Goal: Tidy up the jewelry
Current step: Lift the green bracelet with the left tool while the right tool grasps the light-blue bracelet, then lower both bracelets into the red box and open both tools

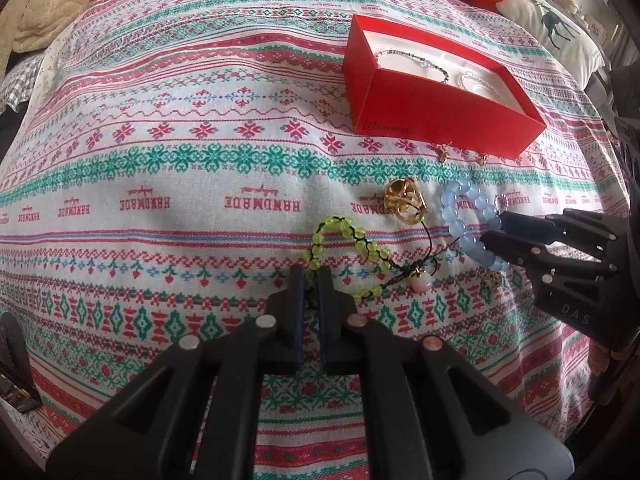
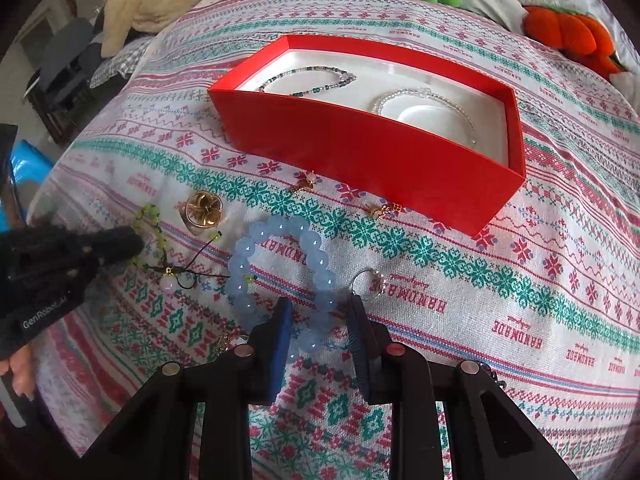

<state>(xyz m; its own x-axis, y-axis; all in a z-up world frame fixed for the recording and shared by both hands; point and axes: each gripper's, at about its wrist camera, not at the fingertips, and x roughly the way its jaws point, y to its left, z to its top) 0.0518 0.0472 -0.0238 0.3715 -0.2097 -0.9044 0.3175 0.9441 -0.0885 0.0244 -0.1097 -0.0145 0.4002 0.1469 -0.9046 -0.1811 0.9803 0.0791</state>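
Nearest, the left gripper (image 1: 308,280) is nearly closed around a strand of the green bead bracelet (image 1: 340,248), though a firm clamp cannot be confirmed, while the right gripper (image 2: 320,312) is held apart, straddling the near arc of the blue bead bracelet (image 2: 280,264) on the patterned cloth (image 2: 500,280). The pick-up step is judged to be in hand; closing and lifting are called for next. Farther off, two bracelets are already laid in the red box (image 2: 360,148).
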